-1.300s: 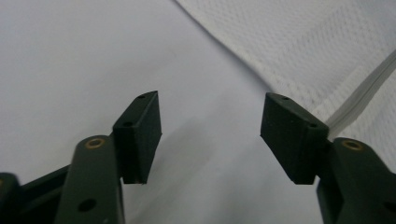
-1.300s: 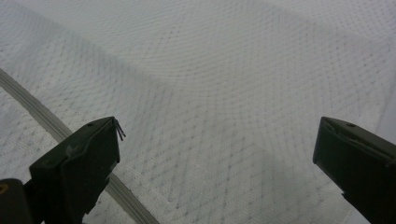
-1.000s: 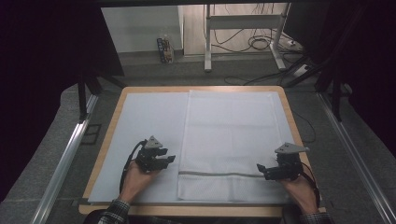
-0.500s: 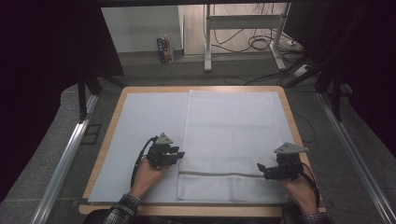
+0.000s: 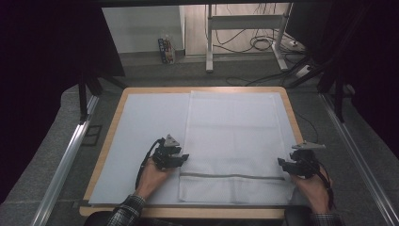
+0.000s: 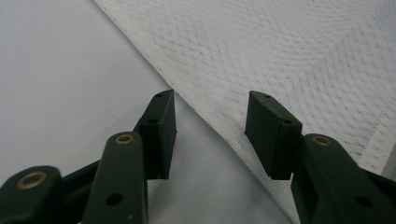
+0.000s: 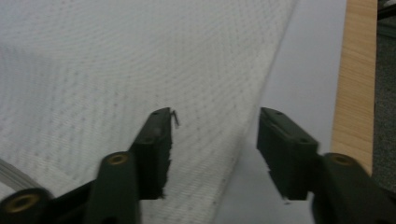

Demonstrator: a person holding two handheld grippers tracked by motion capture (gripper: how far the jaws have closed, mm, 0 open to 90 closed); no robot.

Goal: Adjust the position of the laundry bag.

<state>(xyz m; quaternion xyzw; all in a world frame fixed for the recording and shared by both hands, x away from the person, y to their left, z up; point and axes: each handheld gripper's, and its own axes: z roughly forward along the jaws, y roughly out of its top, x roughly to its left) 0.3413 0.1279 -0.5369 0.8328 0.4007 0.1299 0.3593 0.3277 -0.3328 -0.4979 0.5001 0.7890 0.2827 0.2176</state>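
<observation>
A white mesh cloth (image 5: 233, 141) with a grey stripe near its front lies flat on the pale mat (image 5: 141, 122). My left gripper (image 5: 185, 157) sits at the cloth's left edge. In the left gripper view its jaws (image 6: 211, 100) stand apart, straddling the cloth (image 6: 280, 46) edge; they have just been opening a little. At the cloth's right edge is my right gripper (image 5: 281, 163). Its jaws (image 7: 215, 114) have just been closing and still stand apart, with the edge of the cloth (image 7: 140, 56) between them and neither pad pressing on it.
A wooden rim (image 5: 291, 117) frames the mat, and it runs close to the right of my right gripper as a wooden rim (image 7: 357, 70). Metal rails (image 5: 66, 160) flank the table. Desk legs and cables (image 5: 254, 42) stand on the floor beyond.
My left hand slid right up to the cloth's left edge. The right gripper shifted slightly right, and its jaws stand narrower than before.
</observation>
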